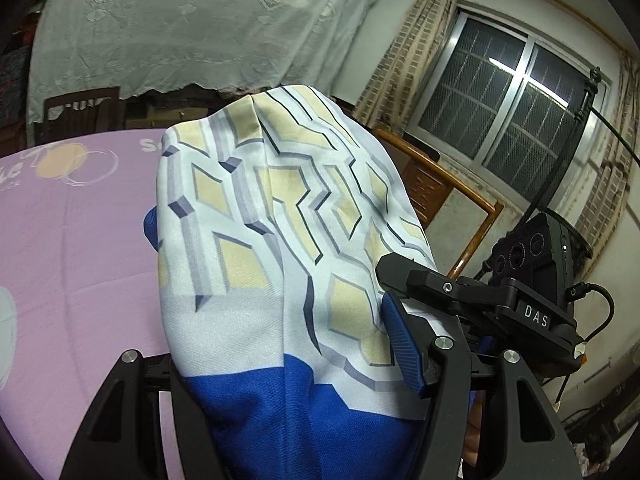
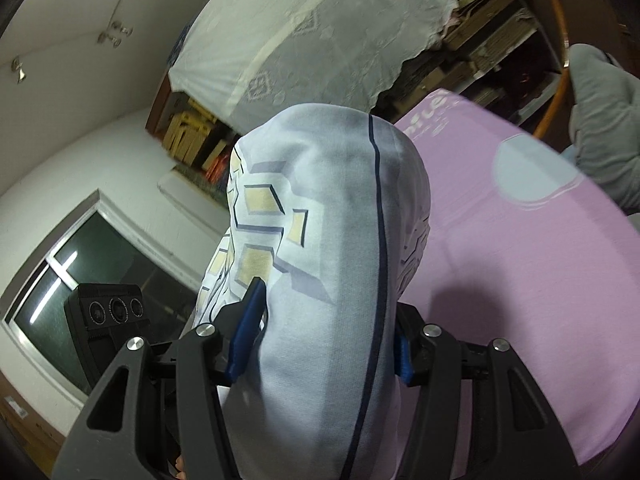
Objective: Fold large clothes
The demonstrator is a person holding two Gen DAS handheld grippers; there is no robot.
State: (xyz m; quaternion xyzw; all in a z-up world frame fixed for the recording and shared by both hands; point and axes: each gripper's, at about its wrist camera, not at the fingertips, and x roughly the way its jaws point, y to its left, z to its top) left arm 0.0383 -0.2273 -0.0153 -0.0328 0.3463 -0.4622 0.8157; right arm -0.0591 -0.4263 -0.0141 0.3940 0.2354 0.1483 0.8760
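A large garment (image 1: 280, 220), white with yellow and grey geometric shapes and a blue lower band, is bunched up and lifted above the pink sheet (image 1: 60, 240). My left gripper (image 1: 288, 344) is shut on a thick fold of it. One blue pad (image 1: 404, 344) presses the cloth; the other finger is hidden behind it. In the right wrist view the same garment (image 2: 332, 220) bulges up between the blue pads (image 2: 246, 328), and my right gripper (image 2: 324, 344) is shut on it. The right gripper's black housing (image 1: 520, 312) sits close beside my left one.
The pink sheet (image 2: 520, 280) covers the surface below. A lace-draped shelf unit (image 1: 180, 28) stands behind it, with a wooden chair (image 1: 440, 192) and a barred window (image 1: 512, 96) to the right. A grey cushion (image 2: 600, 120) lies at the sheet's far edge.
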